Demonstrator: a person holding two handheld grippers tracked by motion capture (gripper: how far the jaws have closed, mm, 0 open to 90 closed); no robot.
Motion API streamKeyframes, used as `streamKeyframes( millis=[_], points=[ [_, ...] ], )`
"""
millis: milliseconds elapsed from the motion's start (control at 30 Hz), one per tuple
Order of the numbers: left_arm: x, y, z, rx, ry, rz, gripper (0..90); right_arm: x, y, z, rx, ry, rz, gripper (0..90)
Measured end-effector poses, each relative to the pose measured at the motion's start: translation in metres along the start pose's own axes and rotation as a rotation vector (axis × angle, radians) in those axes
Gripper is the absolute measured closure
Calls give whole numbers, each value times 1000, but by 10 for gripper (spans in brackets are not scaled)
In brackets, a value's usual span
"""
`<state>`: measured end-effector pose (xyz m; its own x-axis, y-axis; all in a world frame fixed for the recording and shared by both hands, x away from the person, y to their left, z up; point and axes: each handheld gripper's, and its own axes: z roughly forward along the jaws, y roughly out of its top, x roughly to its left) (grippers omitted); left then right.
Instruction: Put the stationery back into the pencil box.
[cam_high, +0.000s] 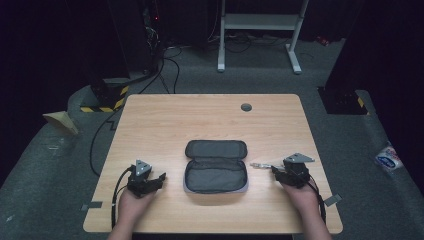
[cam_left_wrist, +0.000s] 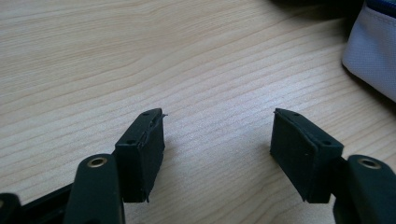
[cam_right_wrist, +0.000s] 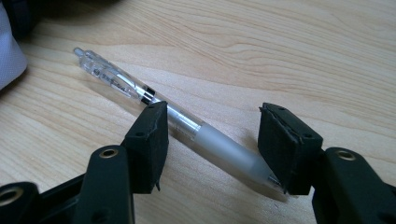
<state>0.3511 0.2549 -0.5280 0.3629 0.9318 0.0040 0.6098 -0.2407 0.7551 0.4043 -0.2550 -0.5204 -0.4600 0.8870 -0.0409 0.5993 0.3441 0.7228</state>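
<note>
Right gripper (cam_right_wrist: 212, 142) jaws apart around the pen (cam_right_wrist: 187, 126) lying diagonal; closing crooked could squirt it off the counter (cam_high: 150, 120).

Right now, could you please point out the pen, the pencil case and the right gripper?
pen (cam_right_wrist: 187, 122): right gripper view, clear barrel.
pencil case (cam_high: 216, 175): high view, open inside.
right gripper (cam_right_wrist: 212, 144): right gripper view, between the fingertips.

We are finding no readable text anywhere: the small dark print on the clear plastic pen (cam_right_wrist: 140, 95) is showing too blurred to make out, and the blue-and-white packet (cam_high: 389, 159) on the floor is appearing too small.
</note>
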Motion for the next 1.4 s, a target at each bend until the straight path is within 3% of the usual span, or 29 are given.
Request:
streamKeyframes(
  millis=[300,700,967,1167,1367,1400],
  points=[
    [0,0,0,0,1,-1,352,5,0,-3,4,4,-11,639],
    [0,0,0,1,-2,0,351,19,-8,-13,13,23,-13,731],
    [0,0,0,0,-3,6,350,30,-13,-25,23,31,-14,729],
    [1,1,1,0,-5,8,349,28,-6,-25,-7,10,45,557],
    [0,1,1,-1,-5,7,349,27,2,-17,-11,10,29,484],
    [0,1,1,-1,-5,8,349,27,3,-14,-9,3,7,480]
  ],
)
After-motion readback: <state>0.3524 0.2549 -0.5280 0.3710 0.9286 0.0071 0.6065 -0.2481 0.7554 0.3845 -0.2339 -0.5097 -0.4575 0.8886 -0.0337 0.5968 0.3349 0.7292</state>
